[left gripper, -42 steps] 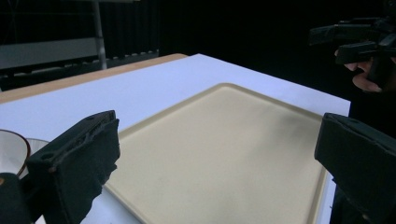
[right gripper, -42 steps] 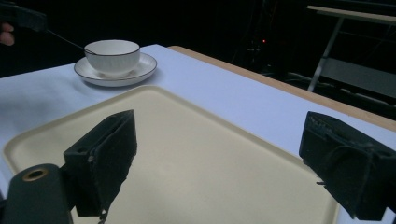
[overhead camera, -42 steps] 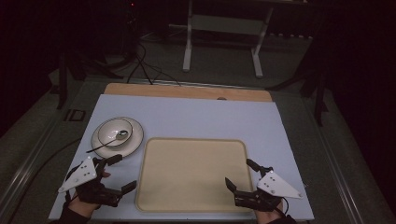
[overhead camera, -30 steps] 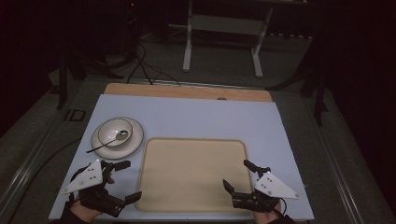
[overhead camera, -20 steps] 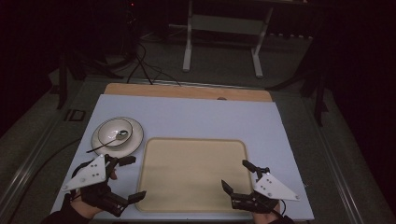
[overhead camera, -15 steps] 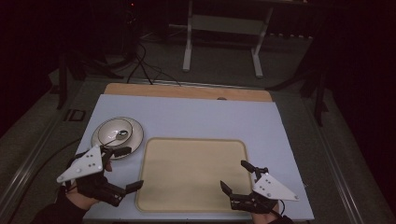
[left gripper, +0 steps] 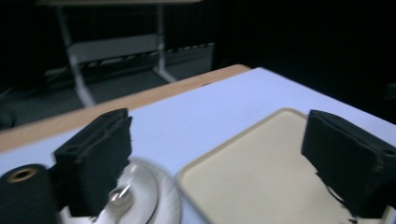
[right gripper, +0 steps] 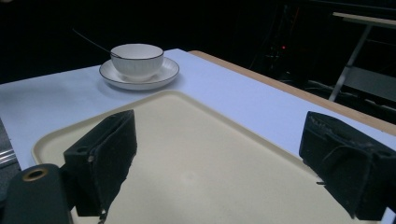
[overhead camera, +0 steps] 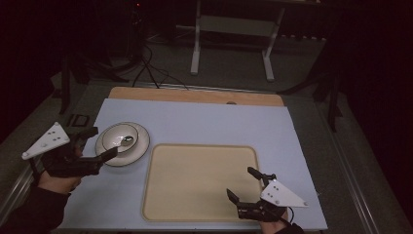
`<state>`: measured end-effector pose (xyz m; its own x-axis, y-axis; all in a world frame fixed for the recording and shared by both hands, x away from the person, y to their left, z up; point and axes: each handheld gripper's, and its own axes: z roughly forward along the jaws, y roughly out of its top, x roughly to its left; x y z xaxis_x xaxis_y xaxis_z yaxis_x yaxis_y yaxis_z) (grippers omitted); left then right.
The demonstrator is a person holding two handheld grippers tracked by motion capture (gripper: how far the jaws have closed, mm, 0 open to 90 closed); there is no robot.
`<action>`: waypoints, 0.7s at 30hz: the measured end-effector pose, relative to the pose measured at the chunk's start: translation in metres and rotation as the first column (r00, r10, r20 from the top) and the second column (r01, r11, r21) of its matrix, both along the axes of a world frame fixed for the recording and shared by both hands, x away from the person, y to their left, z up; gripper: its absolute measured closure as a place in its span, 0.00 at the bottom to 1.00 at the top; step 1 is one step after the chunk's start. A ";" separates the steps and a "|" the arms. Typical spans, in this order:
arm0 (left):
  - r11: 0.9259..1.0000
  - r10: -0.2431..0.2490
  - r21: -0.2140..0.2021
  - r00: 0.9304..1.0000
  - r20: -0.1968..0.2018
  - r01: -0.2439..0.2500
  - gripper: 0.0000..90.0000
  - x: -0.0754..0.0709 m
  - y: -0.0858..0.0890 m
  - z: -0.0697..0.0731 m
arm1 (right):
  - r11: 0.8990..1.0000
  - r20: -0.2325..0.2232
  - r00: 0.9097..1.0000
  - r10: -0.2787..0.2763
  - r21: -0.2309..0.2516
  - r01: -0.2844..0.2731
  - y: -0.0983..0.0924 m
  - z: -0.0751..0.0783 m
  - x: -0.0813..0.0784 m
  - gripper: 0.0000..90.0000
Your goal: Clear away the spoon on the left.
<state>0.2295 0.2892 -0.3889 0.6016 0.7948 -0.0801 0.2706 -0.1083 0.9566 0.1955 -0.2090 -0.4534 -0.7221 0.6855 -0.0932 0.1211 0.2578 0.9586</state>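
Dim room, lit worktop, dark surround.

Pale blue worktop [overhead camera: 204,122] with a wooden strip [overhead camera: 195,95] along its far edge. Grey floor [overhead camera: 229,78] beyond, upper centre of the frame. A white metal frame stand [overhead camera: 231,41] on two legs at top centre. Black cables [overhead camera: 146,68] trail across the floor, upper left. Walls lost in darkness on both sides.

White bowl [overhead camera: 120,136] with spoon [overhead camera: 125,140], upright on saucer [overhead camera: 140,145].
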 end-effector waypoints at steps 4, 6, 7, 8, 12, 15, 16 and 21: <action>0.995 0.097 -0.030 0.994 -0.057 -0.099 0.15 0.002 0.018 -0.019 | 1.000 0.000 1.000 0.004 -0.002 -0.004 0.001 0.000 0.000 0.13; 0.986 0.153 -0.047 0.983 -0.105 -0.158 0.17 0.003 0.029 -0.033 | 1.000 -0.003 1.000 0.008 -0.004 -0.008 0.002 -0.001 0.001 0.13; 0.986 0.153 -0.047 0.983 -0.105 -0.158 0.18 0.003 0.029 -0.033 | 1.000 -0.004 1.000 0.011 -0.006 -0.011 0.003 -0.001 0.001 0.13; 0.983 0.167 -0.058 0.978 -0.124 -0.175 0.18 0.004 0.033 -0.037 | 1.000 -0.006 1.000 0.012 -0.007 -0.012 0.003 -0.001 0.001 0.13; 0.962 0.243 -0.071 0.949 -0.199 -0.262 0.21 0.008 0.048 -0.054 | 1.000 -0.006 1.000 0.018 -0.009 -0.018 0.005 -0.002 0.002 0.13; 0.947 0.270 -0.099 0.925 -0.267 -0.305 0.25 0.012 0.055 -0.065 | 1.000 -0.011 1.000 0.020 -0.009 -0.020 0.006 -0.002 0.002 0.13; 0.940 0.284 -0.103 0.914 -0.289 -0.325 0.25 0.013 0.056 -0.069 | 1.000 -0.009 1.000 0.022 -0.010 -0.022 0.006 -0.002 0.002 0.13; 0.912 0.312 -0.138 0.871 -0.379 -0.387 0.30 0.017 0.061 -0.080 | 1.000 -0.010 1.000 0.026 -0.014 -0.026 0.007 -0.002 0.003 0.13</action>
